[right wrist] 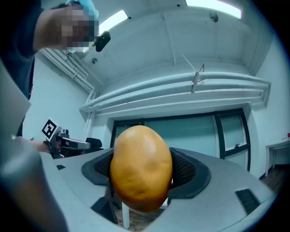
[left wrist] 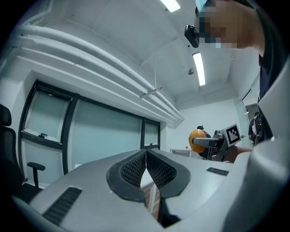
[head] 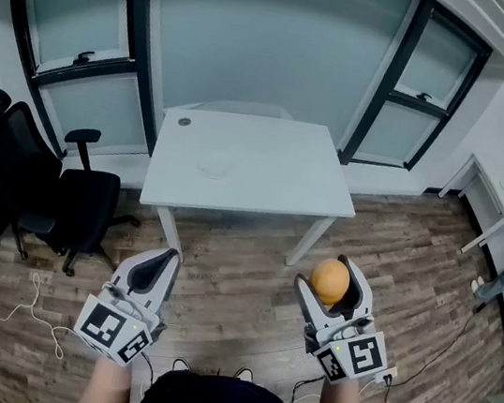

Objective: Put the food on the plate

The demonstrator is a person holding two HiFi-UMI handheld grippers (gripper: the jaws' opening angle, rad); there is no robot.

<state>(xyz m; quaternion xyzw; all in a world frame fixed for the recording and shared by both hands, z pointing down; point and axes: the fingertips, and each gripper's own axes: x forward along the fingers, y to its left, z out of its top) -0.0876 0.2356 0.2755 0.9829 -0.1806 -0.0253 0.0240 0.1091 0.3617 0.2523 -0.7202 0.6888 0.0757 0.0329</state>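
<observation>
My right gripper point(head: 333, 287) is shut on an orange, egg-shaped piece of food point(head: 330, 280), held above the wooden floor in front of the table. The same food point(right wrist: 141, 167) fills the middle of the right gripper view, pressed between both black pads. My left gripper point(head: 159, 267) is shut with nothing in it; its pads meet in the left gripper view point(left wrist: 146, 172). A pale round plate point(head: 218, 166) lies on the white table point(head: 278, 157), hard to make out. The food point(left wrist: 197, 140) also shows at the right of the left gripper view.
Black office chairs point(head: 63, 199) stand left of the table. A small dark disc point(head: 184, 122) lies at the table's far left corner. Cables point(head: 16, 315) trail on the wooden floor. A white bench point(head: 489, 200) stands at the right wall. Dark-framed windows back the room.
</observation>
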